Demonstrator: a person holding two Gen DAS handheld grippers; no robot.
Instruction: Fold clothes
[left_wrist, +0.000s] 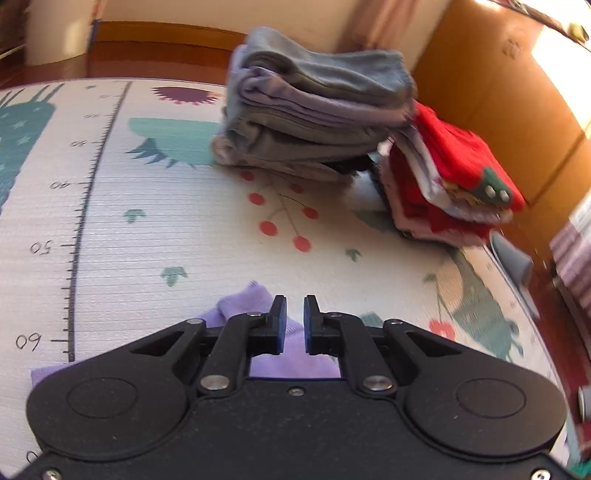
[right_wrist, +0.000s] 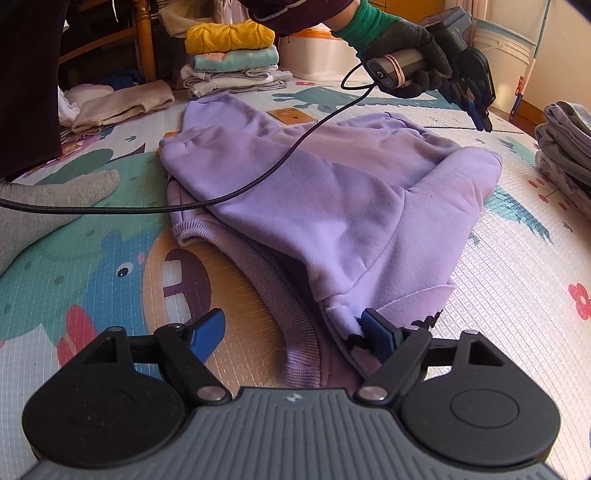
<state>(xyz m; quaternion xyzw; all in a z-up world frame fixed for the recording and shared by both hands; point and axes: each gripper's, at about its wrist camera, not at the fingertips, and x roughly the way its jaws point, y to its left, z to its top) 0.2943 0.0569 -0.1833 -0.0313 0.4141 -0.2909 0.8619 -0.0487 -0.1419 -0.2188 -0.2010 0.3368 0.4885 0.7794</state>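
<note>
- Play mat (right_wrist: 517, 280) covers the floor; printed with cartoon animals, cherries and a numbered ruler scale (left_wrist: 79, 221) along one side.
- Lilac sweatshirt (right_wrist: 332, 177) spread on the mat, centre of the right wrist view; ribbed hem nearest the camera, one sleeve folded across the body, cuff toward the far left.
- Stack of folded grey clothes (left_wrist: 314, 107) on the mat, far side in the left wrist view; leans slightly, blurred.
- Red and white folded pile (left_wrist: 454, 177) just beside the grey stack, touching its lower right edge.
- Further stack topped by a yellow knit (right_wrist: 229, 35) at the far edge of the mat in the right wrist view; beige garment (right_wrist: 122, 103) lying near it.
- Left gripper (right_wrist: 480, 116) held in a dark glove (right_wrist: 410, 55) with green cuff, raised above the far edge of the sweatshirt; jaws clenched to a narrow slit, nothing between them. Black cable (right_wrist: 258, 177) trails from it across the sweatshirt.
- Right gripper (right_wrist: 291, 328) low over the ribbed hem; jaws released and spread wide. Right blue pad touches the fabric edge at the hem, left pad over bare mat; no grasp.
- Grey-socked foot (right_wrist: 55, 199) rests on the mat at the left.
</note>
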